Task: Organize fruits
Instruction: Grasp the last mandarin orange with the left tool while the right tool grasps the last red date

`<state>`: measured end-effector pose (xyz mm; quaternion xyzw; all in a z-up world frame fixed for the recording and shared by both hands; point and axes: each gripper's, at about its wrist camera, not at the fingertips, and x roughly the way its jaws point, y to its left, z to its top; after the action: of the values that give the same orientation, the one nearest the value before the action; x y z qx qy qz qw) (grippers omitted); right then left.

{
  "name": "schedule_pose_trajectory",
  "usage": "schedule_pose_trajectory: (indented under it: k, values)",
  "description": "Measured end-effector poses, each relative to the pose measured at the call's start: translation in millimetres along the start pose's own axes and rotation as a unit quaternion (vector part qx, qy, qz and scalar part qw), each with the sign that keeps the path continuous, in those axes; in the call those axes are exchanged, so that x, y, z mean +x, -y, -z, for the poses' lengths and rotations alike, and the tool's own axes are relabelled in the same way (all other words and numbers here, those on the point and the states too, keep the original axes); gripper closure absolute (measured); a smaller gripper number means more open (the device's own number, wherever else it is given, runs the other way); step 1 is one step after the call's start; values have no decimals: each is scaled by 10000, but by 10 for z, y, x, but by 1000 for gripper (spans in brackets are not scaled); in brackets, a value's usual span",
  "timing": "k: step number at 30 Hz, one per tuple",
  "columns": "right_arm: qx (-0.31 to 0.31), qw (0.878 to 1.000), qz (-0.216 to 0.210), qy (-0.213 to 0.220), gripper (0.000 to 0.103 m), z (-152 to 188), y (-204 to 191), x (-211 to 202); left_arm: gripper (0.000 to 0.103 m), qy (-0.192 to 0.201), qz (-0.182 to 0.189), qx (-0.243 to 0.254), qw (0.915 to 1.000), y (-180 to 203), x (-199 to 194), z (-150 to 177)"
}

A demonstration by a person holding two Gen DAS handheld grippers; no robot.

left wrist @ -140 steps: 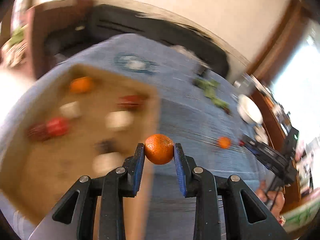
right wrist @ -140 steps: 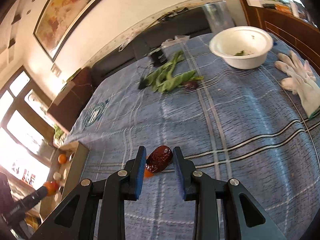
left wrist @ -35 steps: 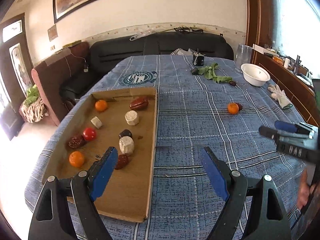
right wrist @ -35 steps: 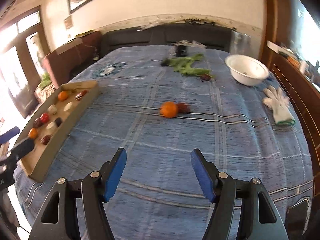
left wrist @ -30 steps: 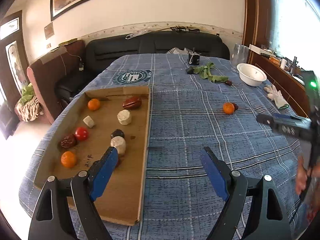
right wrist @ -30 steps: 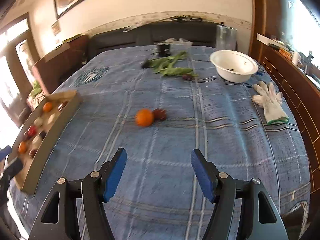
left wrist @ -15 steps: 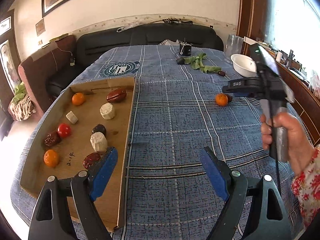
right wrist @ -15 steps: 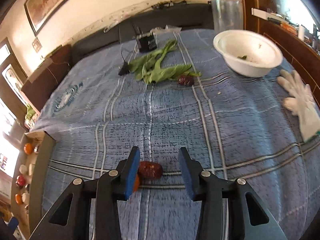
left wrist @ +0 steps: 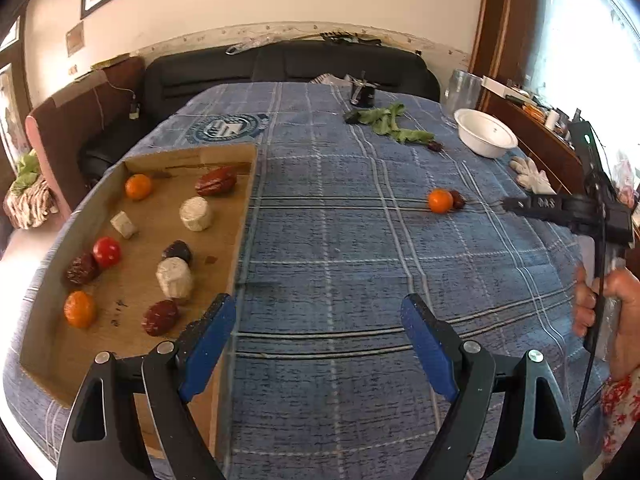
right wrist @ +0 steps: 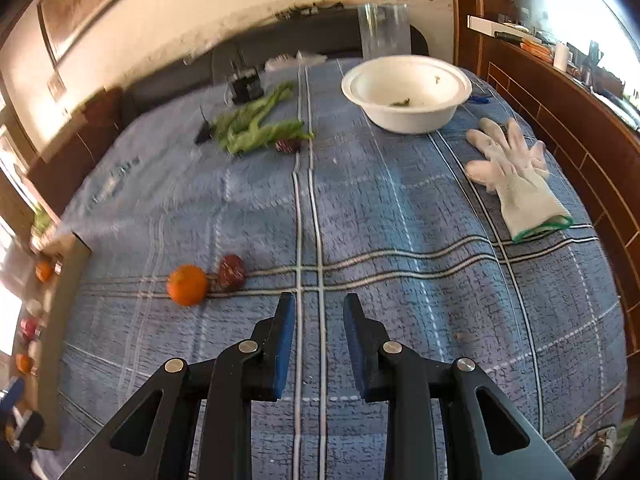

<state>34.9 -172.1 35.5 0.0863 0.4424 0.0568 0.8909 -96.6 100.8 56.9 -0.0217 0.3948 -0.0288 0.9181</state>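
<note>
- right gripper [right wrist: 319,312] has pulled back off the date [right wrist: 231,272], jaws narrowed, empty.
- date touches the orange [right wrist: 187,284] on the cloth.
- left gripper [left wrist: 316,334] gapes, empty, beside the tray [left wrist: 240,216].
- re-centre on 1 fruit, then squeeze.

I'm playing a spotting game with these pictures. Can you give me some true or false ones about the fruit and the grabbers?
1. An orange lies on the blue tablecloth right beside a dark red date. True.
2. The right gripper is squeezing the orange. False: nothing is between its fingers, and the orange lies off to its left.
3. The cardboard tray already has fruit in it. True.
4. The left gripper is shut tight. False: its fingers are wide apart and hold nothing.
5. The white bowl is full of oranges. False: only a few green scraps show inside.
6. A white glove lies on the tablecloth near the bowl. True.
</note>
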Motion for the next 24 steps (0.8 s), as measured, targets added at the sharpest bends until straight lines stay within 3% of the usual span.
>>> schedule_pose_trajectory:
  k: [4, 12, 24]
  values:
    - [-72, 9993, -345, -82, 76, -52, -201, 191, 19, -12, 45, 146, 9999, 119, -9, -11]
    - [-436, 9989, -176, -30, 76, -84, -506, 497, 19, -16, -76, 223, 9997, 130, 65, -145]
    - [13, 9981, -592, 175, 83, -130, -274, 406, 19, -74, 197, 526, 9984, 622, 596, -602]
